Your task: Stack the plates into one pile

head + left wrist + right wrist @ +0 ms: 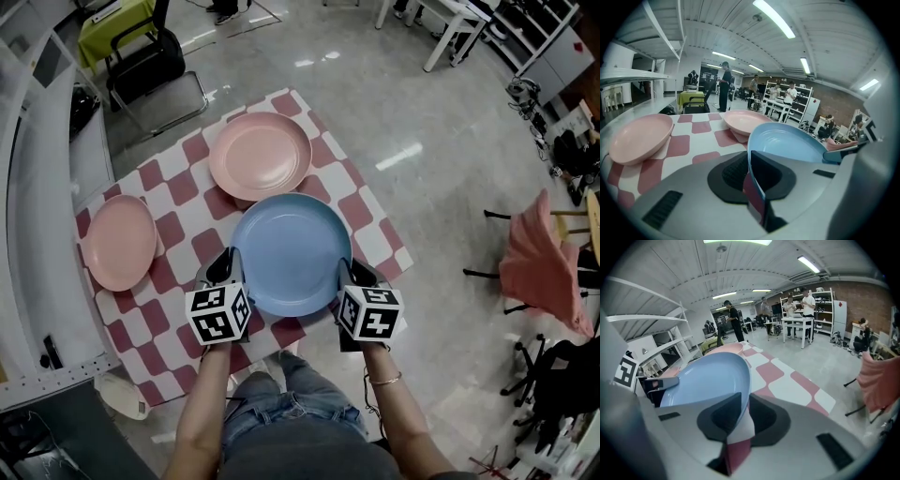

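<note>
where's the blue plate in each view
Head view: blue plate at centre, in front of a pink plate.
Left gripper view: centre right, its rim running down to bottom centre.
Right gripper view: centre left, its rim running down to bottom centre.
Shared landmark: the red-and-white checked cloth beneath it.

Blue plate (pixel 291 253) smooth matt plastic; far pink plate (pixel 260 155) same; checked tablecloth (pixel 370 220) matt cloth; floor (pixel 422 112) glossy.

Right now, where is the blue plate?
The blue plate is mid-frame in the head view, over the checked cloth, gripped at its side rims by the left tongs and right tongs, just nearer the person than the far pink plate.
</note>
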Tool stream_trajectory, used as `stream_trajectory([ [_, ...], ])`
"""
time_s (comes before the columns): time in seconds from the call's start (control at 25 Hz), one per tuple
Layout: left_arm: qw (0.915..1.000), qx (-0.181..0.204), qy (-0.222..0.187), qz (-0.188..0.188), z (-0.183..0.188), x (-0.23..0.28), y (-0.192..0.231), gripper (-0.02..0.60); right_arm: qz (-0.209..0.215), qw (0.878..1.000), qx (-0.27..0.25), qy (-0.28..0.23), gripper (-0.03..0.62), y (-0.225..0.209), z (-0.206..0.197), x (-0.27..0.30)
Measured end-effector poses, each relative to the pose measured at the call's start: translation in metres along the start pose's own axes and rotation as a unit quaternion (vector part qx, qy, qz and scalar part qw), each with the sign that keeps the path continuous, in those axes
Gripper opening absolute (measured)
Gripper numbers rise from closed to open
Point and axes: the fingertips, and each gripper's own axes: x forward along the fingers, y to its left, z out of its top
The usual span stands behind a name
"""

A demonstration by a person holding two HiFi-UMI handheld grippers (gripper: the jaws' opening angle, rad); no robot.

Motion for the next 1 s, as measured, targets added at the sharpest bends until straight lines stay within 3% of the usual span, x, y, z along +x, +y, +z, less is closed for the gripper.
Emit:
stream_trajectory([
  [1.0, 0.9988, -0.021, -0.036, 0.024, 0.041, -0.018, 0.021, 0.034, 0.024, 0.999, -0.029, -0.030, 0.057, 0.030, 0.058, 0.001],
])
